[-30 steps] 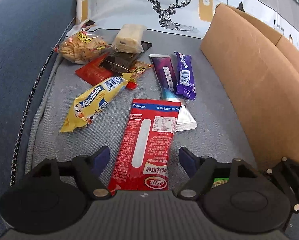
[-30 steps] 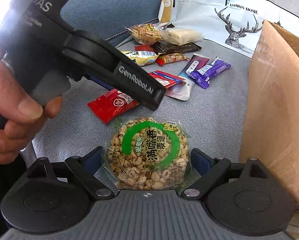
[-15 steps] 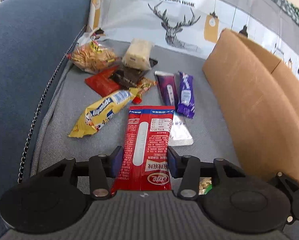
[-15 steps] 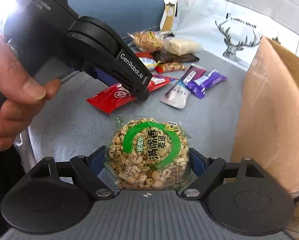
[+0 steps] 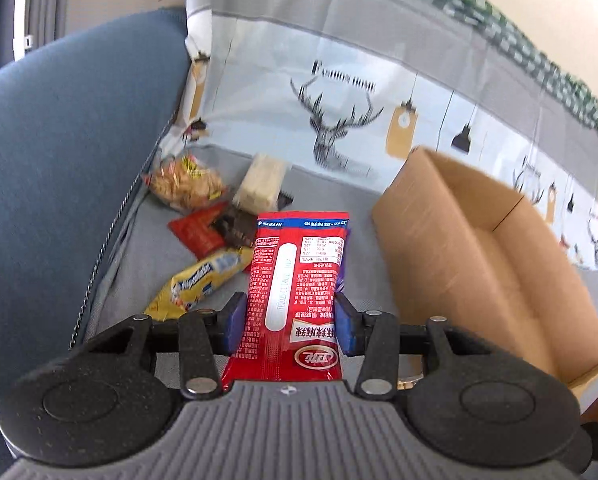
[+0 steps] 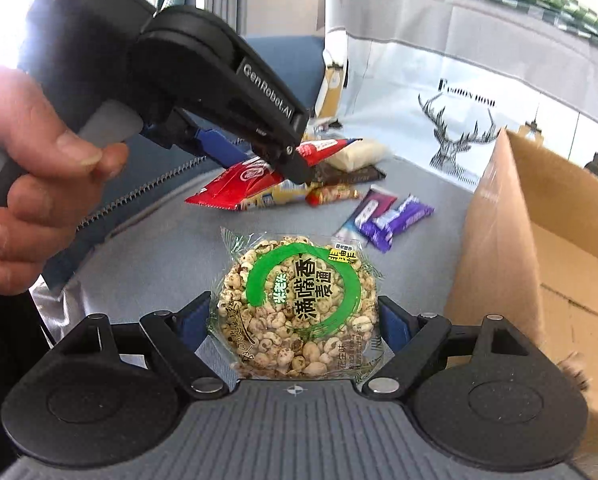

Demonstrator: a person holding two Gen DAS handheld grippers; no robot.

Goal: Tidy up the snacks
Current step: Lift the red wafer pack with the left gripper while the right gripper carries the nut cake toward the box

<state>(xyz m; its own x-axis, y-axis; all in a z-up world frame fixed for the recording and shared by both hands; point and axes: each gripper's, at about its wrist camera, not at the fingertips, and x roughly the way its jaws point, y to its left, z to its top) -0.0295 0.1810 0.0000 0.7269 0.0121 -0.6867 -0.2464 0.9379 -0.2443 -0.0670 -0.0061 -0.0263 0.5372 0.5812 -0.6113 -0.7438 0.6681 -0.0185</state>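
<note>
Fingers of the left gripper [image 5: 289, 322] clamp the red packet [image 5: 295, 300]; the right gripper [image 6: 295, 322] clamps the puffed-grain cake [image 6: 299, 304]. Both should clear the cardboard box [image 6: 499, 240] wall before release.

Our right gripper [image 6: 295, 316] clamps a puffed-grain cake packet [image 6: 299, 304]; our left gripper [image 6: 259, 152] grips a red wrapper [image 6: 239, 188], beside a cardboard box [image 6: 499, 240].

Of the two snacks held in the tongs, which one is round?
The puffed-grain cake with the green ring label, in the right tongs. The left tongs hold a long, flat red packet instead.
</note>
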